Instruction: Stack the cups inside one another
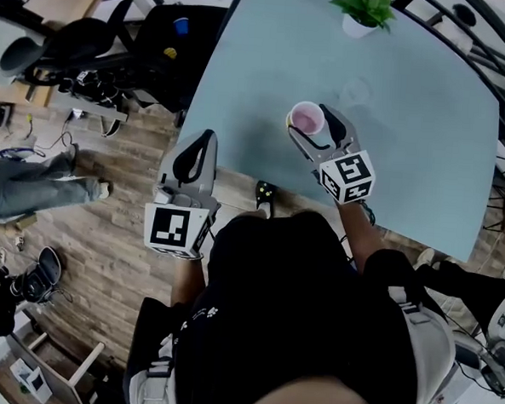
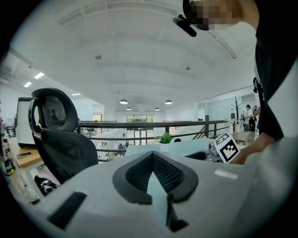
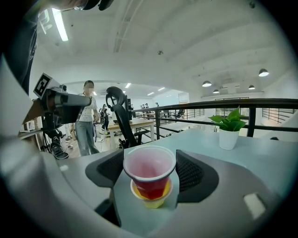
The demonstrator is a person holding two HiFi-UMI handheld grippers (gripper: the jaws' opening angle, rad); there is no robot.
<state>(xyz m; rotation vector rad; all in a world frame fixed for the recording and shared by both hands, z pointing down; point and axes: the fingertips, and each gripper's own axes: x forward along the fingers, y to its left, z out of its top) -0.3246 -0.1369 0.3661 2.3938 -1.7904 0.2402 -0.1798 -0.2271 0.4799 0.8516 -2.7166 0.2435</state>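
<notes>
A red cup [image 3: 149, 169] sits nested in a yellow cup [image 3: 153, 199], upright on the pale blue table [image 1: 410, 138]. From the head view only the red cup's pinkish mouth [image 1: 307, 119] shows. My right gripper [image 1: 313, 125] is open, with a jaw on each side of the stack; in the right gripper view the right gripper [image 3: 151, 171] has its black pads [image 3: 195, 174] level with the cup's rim. My left gripper [image 1: 205, 143] hangs shut at the table's near left edge, holding nothing. In its own view the left gripper [image 2: 156, 160] has its jaws meeting at the tip.
A potted plant [image 1: 364, 12] stands at the table's far side, also in the right gripper view as a potted plant [image 3: 228, 128]. A black office chair [image 2: 56, 135] is to the left. A person in jeans [image 3: 86, 123] stands on the wood floor [image 1: 105, 248]. A railing [image 3: 209, 109] runs behind.
</notes>
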